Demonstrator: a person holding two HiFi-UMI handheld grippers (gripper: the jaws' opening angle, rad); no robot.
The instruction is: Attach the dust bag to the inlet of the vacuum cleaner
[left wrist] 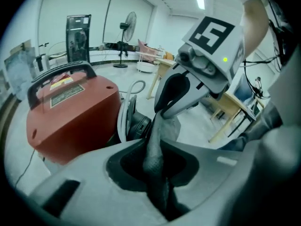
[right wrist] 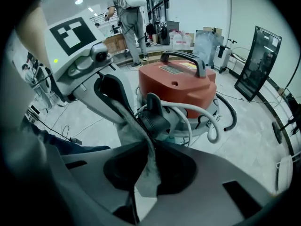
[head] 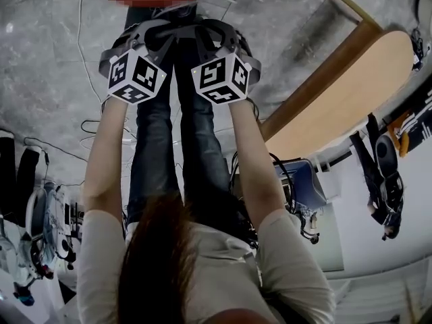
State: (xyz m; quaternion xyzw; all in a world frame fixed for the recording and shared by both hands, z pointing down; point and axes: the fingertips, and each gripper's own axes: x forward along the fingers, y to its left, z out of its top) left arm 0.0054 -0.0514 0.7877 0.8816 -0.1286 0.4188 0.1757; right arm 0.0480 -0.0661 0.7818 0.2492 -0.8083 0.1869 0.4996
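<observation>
Gripping: clamping dust bag [left wrist: 154, 149] cloth w/ left gripper [right wrist: 120, 108] & right gripper [left wrist: 164, 111], jaws pinched on it.
Bag edge: stretching gripper-to-gripper, crosswise.
Inlet [right wrist: 153, 119]: facing both, just beyond bag on vacuum cleaner [right wrist: 181, 81]; neither nearer.

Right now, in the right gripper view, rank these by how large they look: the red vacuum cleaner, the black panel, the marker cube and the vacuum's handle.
Largest: the red vacuum cleaner.
Next: the black panel and the marker cube look alike, and the cube is nearer the camera, so I won't rank them.
Smallest: the handle.
</observation>
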